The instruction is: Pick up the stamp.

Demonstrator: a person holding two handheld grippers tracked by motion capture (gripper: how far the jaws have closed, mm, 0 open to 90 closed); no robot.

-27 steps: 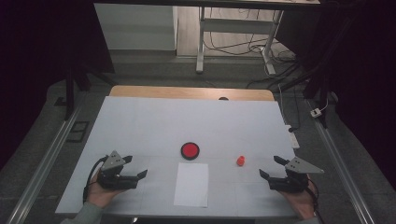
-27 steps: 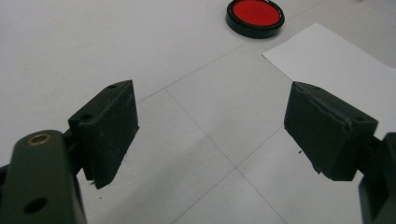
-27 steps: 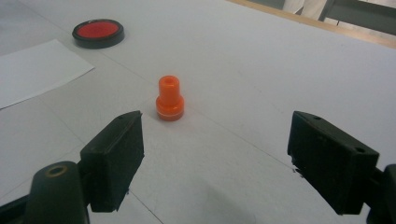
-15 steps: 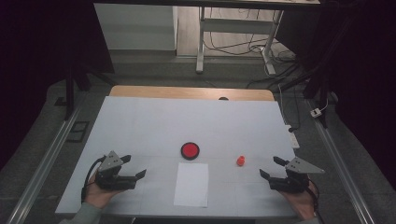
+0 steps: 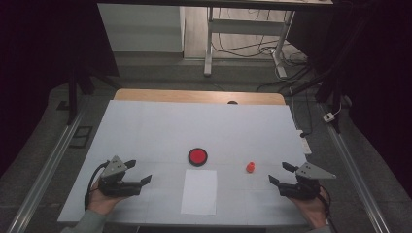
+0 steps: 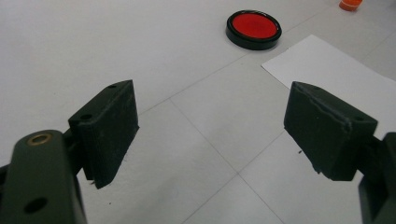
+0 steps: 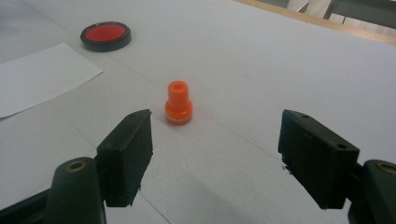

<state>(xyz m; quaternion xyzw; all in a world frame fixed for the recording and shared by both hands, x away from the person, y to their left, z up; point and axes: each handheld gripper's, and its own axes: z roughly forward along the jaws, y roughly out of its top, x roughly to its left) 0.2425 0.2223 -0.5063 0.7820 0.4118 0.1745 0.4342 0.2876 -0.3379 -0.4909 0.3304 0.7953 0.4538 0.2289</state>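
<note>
Nothing shifted since earlier frames: I keep left gripper (image 5: 141,172) and right gripper (image 5: 278,173) wide open, empty; lower-right orange stamp (image 5: 250,167) may topple if clipped.

orange stamp (image 7: 178,103): glossy plastic | red pad (image 7: 105,36): shiny black rim | sheet (image 5: 199,191): matt paper | table (image 5: 160,126): smooth white
</note>
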